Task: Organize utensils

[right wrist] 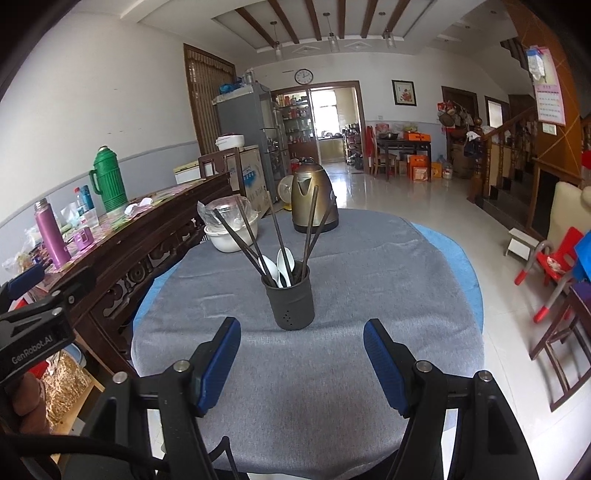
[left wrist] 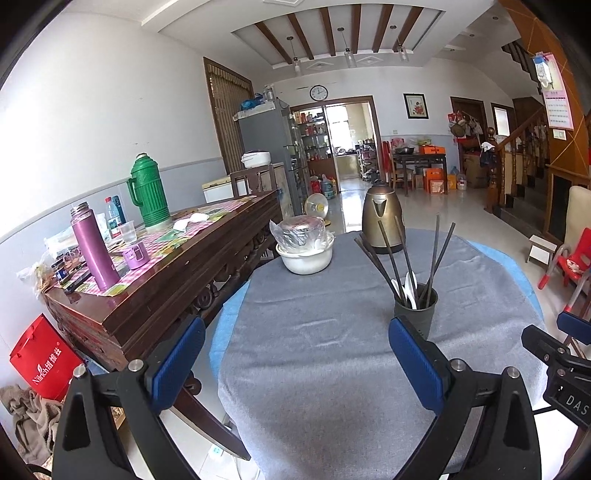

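Two grippers, the left gripper [left wrist: 295, 363] and right gripper [right wrist: 302, 360], are held low over the grey-clothed counter [right wrist: 351, 295] with jaws spread wide and nothing between them, probably because no utensil is left to carry. Dark chopsticks [right wrist: 255, 240] and white spoons [right wrist: 285, 266] are stood upright in a dark perforated holder [right wrist: 293, 306], placed just beyond the right gripper.

White walls [left wrist: 92, 110] with grey lower band; glossy pale tiled floor [left wrist: 461, 221]. Ceiling recess with dark wooden beams [left wrist: 332, 33] and pendant lamps. Wall clock [left wrist: 318, 92] above open doorway [left wrist: 349, 144], daylight beyond. Wooden staircase [left wrist: 517, 158] at right. Long dark wooden sideboard [left wrist: 177, 280] along left wall. Grey fridge [left wrist: 266, 140] behind it.
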Motion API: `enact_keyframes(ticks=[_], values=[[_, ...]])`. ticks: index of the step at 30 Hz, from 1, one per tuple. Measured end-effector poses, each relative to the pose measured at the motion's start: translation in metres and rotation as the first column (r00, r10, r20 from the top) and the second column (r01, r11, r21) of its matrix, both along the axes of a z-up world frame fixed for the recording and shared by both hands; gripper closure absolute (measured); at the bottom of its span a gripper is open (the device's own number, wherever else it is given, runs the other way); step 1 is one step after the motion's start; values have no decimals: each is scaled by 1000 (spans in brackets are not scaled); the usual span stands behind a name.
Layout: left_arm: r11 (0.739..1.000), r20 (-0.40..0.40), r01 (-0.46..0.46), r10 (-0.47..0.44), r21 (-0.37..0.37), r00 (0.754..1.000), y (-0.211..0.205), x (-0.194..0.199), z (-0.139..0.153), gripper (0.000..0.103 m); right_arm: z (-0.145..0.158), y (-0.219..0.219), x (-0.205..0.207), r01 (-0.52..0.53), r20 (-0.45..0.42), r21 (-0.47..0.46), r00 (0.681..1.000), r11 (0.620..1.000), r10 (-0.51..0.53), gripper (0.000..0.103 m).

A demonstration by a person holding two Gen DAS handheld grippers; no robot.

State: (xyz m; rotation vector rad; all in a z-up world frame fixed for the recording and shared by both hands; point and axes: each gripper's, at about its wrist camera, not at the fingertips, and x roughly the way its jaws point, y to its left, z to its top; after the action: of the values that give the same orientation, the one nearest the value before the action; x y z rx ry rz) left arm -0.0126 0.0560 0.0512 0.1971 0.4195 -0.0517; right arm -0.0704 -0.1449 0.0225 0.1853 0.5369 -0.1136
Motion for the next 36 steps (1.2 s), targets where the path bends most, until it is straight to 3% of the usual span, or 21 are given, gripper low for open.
enact_keyframes(ticks=[36], values=[[1000,-27,-11,10,-19,1000,10,4,-7,4,3,11,-2,-6,2,-14,1000,1000,6,30]])
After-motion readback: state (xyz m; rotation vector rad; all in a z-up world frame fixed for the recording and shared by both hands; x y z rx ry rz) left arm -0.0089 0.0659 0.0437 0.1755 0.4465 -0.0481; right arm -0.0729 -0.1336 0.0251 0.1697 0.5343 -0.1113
